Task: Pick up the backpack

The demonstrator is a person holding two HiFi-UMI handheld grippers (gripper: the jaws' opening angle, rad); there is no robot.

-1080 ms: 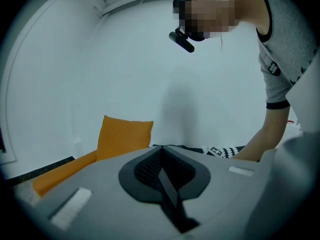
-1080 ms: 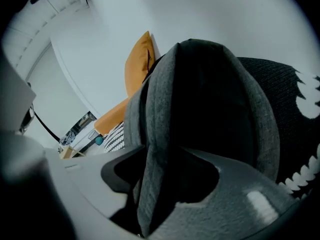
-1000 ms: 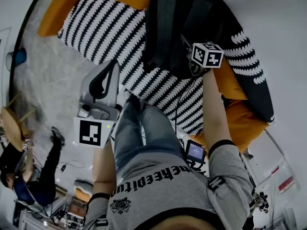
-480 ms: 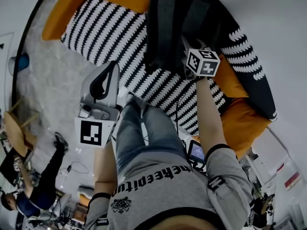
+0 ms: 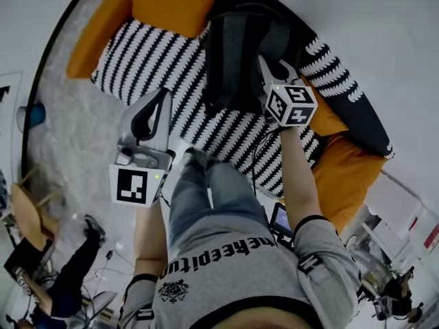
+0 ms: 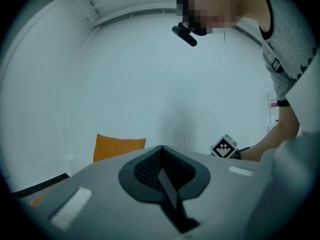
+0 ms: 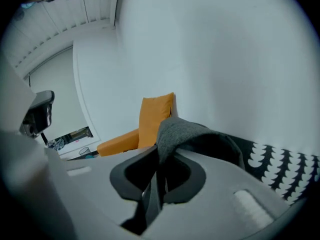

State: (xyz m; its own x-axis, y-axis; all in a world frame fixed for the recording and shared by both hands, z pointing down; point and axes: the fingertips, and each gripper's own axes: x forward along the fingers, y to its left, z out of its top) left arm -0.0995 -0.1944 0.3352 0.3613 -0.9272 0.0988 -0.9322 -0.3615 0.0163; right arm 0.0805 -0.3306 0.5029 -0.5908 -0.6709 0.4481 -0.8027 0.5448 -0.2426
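Right gripper [image 5: 269,68] at upper centre: jaws just closed, now narrow, pinching grey top fabric of backpack [image 5: 233,53]. We see bag body left of grip, long axis up-down in frame, over striped sofa [image 5: 158,53]. Left gripper [image 5: 159,108]: jaws together, empty, well apart at left.

Grey lettered T-shirt [image 5: 226,269], blue jeans [image 5: 206,197]
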